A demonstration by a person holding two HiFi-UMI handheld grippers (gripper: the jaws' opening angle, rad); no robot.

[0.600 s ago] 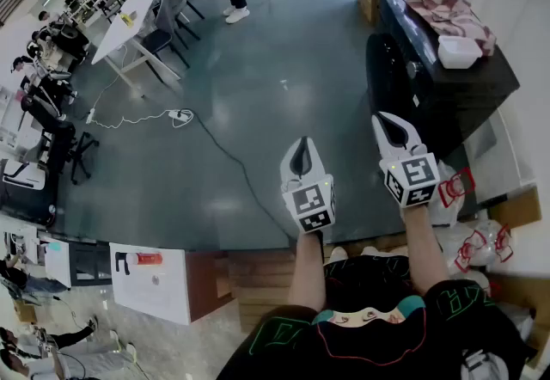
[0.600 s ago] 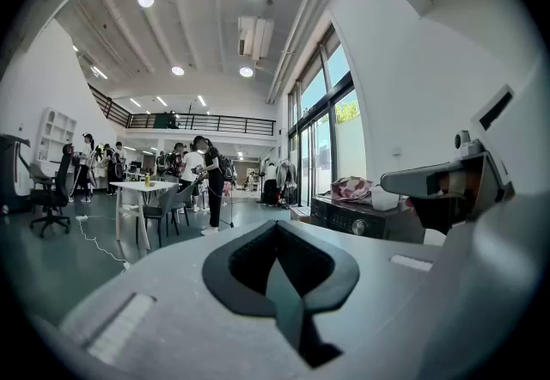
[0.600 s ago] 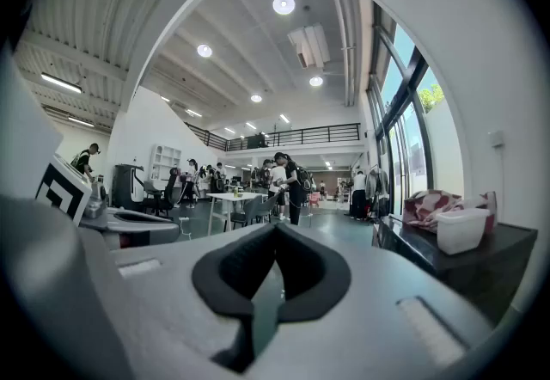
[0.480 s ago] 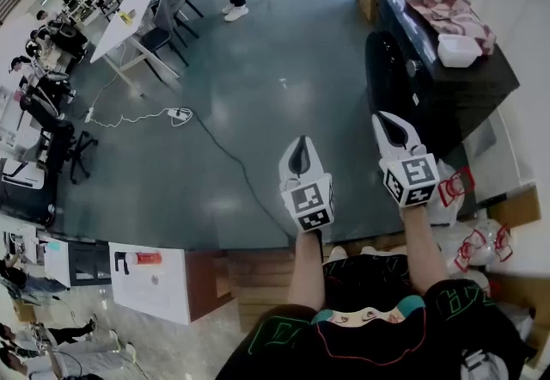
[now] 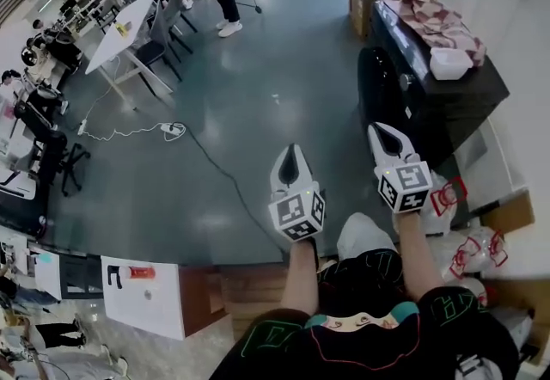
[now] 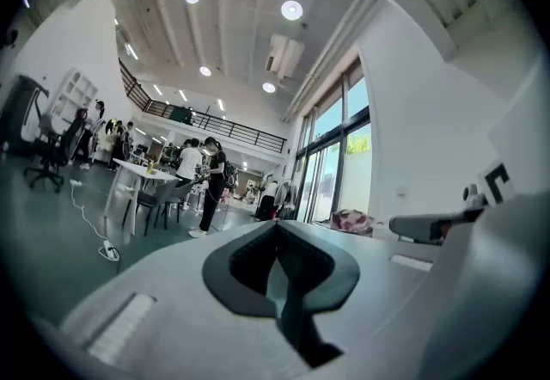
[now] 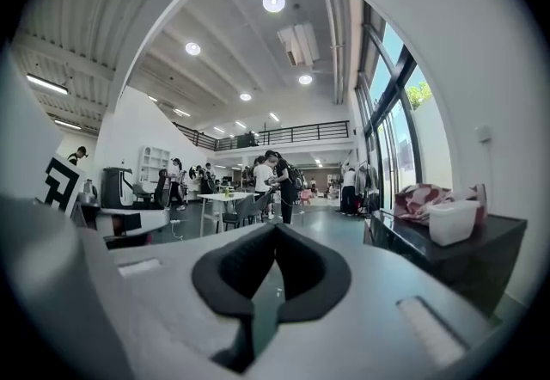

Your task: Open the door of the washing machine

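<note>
The left gripper (image 5: 293, 155) has its jaws pressed fully together with nothing between them. The right gripper (image 5: 384, 134) is the same, jaws closed and empty. Both hang side by side above the floor (image 5: 241, 112), touching nothing. The dark washing machine (image 5: 430, 107) stands at about 1 o'clock from the right gripper, near but apart. Its round door (image 5: 378, 84) faces the open floor and seems closed, though the steep angle leaves that unsure. A patterned cloth (image 5: 438, 21) and a white tub (image 5: 449, 63) lie on its top.
</note>
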